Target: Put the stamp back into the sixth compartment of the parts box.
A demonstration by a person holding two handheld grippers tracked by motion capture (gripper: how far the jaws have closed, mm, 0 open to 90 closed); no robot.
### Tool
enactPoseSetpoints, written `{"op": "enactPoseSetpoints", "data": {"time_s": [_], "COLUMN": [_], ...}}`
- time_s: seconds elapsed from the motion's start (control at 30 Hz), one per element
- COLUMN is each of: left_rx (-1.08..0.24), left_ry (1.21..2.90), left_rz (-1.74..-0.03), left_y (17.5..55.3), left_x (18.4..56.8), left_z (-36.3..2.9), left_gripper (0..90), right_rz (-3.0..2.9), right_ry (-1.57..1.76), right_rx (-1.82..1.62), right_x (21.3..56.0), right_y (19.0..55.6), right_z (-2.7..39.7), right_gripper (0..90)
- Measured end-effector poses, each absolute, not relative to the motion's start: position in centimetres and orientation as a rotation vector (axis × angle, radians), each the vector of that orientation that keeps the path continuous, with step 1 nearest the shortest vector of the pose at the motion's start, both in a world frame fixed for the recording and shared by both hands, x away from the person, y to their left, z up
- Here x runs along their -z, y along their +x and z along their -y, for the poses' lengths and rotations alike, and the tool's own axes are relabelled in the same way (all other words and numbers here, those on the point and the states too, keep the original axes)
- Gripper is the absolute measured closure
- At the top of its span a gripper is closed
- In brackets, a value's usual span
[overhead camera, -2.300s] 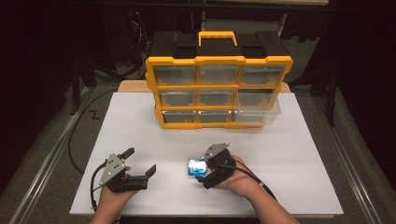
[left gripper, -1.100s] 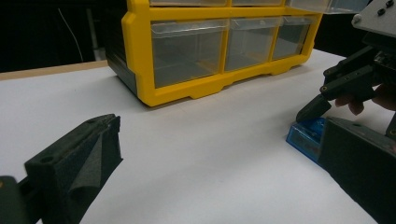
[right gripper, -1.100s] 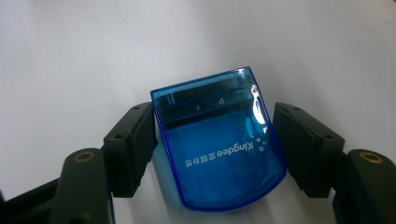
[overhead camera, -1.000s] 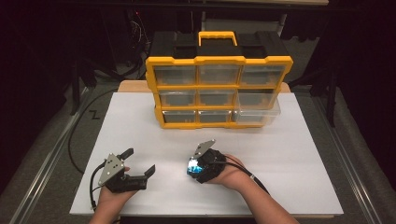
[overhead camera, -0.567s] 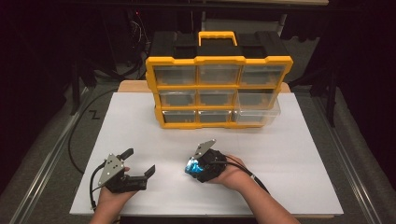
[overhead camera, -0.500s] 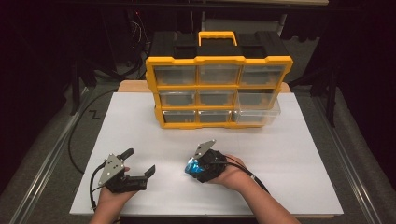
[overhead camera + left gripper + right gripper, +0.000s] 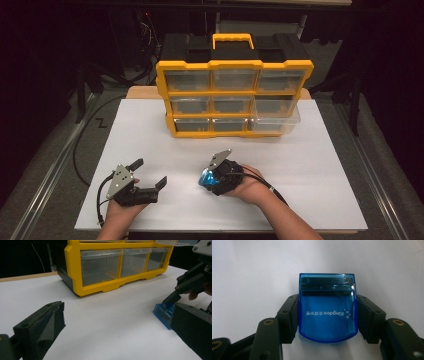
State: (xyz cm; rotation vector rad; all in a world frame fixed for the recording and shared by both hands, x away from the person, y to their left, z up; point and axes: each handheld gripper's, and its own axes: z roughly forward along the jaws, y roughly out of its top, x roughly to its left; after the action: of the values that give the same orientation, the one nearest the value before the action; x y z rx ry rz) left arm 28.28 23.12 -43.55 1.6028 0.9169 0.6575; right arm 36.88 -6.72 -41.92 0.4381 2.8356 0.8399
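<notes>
R gripper (image 7: 328,315) clamped on blue case (image 7: 327,307) sides, flat on table (image 7: 310,150) | L gripper (image 7: 145,175) open, empty | tip: keep squeeze even, lift straight so it doesn't slip

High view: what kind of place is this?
Likely a lab bench set up for recording: white tabletop board ringed by dark surroundings, yellow-framed organiser with clear plastic drawers, and cabled hand-held grippers, the right gripper clamping a blue translucent plastic case.
</notes>
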Motion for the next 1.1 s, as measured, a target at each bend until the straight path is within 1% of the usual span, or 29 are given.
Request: {"op": "enactPoseSetpoints", "data": {"time_s": [0.7,1.1], "left_rx": [-0.657,-0.658], "left_ry": [1.596,1.594], "left_rz": [-0.908,-0.903], "left_y": [28.3,28.4], "left_x": [43.5,43.5], "left_z": [-22.9,-22.7], "left_gripper": [0.3,0.3], "right_rz": [-2.867,-2.877], "right_ry": [0.429,0.468], "right_rx": [-0.841,-0.833], "right_x": [40.4,40.3], "right_y": [36.1,36.0], "right_z": [8.2,10.4], "right_gripper": [43.7,43.7]}}
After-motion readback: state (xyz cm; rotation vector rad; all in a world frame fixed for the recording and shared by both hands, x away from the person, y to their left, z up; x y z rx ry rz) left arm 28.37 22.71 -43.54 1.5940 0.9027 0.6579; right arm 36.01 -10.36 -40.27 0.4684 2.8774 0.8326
